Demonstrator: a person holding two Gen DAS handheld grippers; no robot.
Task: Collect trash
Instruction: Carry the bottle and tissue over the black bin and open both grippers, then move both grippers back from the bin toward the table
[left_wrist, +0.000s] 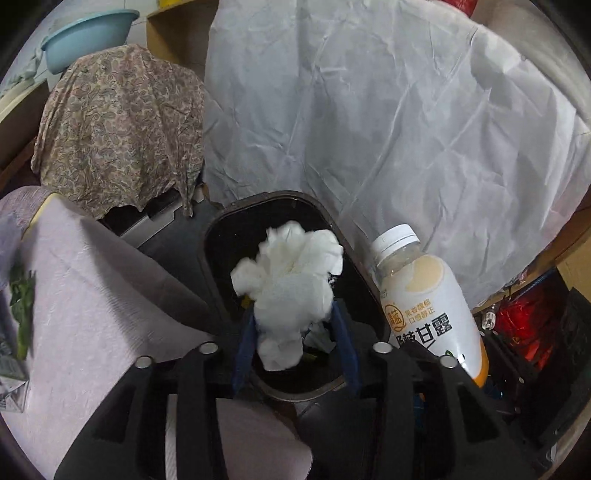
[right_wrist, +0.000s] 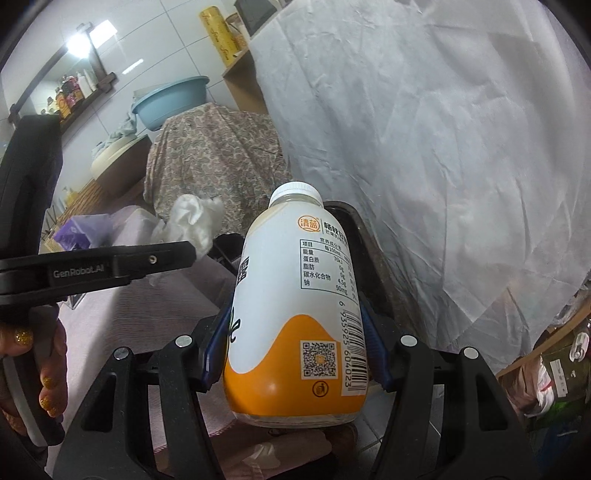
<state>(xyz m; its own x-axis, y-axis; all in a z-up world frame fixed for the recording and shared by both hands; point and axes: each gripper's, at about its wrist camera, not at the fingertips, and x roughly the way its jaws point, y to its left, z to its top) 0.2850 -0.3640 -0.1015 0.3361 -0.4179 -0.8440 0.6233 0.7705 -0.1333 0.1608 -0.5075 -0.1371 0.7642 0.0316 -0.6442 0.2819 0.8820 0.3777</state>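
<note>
So both loads right over bin (left_wrist: 295, 206): left tongs (left_wrist: 295, 332) pinching tissue wad (left_wrist: 291, 280), right tongs (right_wrist: 295, 343) clamped round bottle (right_wrist: 295, 314), neither dropped yet

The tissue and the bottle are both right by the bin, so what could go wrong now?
1. The crumpled tissue is pinched only at its lower end by the left gripper; being light, it might drift and miss the bin when let go.
2. The right gripper holds the bottle low on its body, tilted, so it could slip.
3. Both grippers crowd one bin opening and might bump.
</note>
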